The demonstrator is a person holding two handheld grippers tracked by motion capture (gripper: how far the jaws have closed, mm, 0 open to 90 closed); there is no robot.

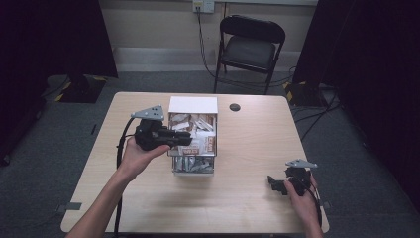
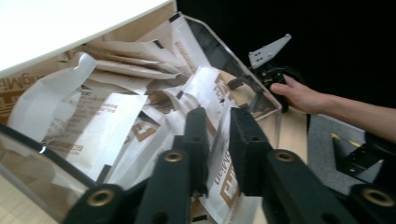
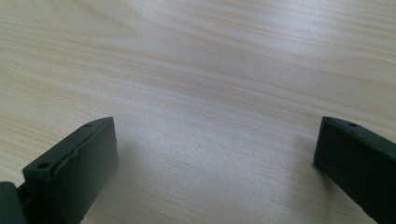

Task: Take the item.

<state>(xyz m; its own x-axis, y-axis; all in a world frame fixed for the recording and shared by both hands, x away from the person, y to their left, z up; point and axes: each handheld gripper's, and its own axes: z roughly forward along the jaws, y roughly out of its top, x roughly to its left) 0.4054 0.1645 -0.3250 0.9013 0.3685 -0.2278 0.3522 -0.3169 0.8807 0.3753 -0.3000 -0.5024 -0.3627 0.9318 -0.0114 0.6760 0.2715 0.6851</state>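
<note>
A clear plastic box [image 1: 193, 171] with a white lid [image 1: 193, 105] folded back stands mid-table, full of white sachets [image 1: 197, 130] with brown print. My left gripper [image 1: 185, 139] reaches over the box from its left side. In the left gripper view its jaws [image 2: 219, 119] stand close together, with a white and brown sachet [image 2: 225, 179] running between them, among the other sachets [image 2: 107, 126]. My right gripper [image 1: 271, 182] rests low on the table near the front right corner. Its jaws [image 3: 217, 135] are spread wide over bare wood [image 3: 210, 70], holding nothing.
A small black round disc [image 1: 235, 107] lies on the table behind the box. A black folding chair [image 1: 250, 47] stands beyond the far edge. The wooden table top [image 1: 247, 148] lies bare between the box and my right hand [image 2: 299, 95].
</note>
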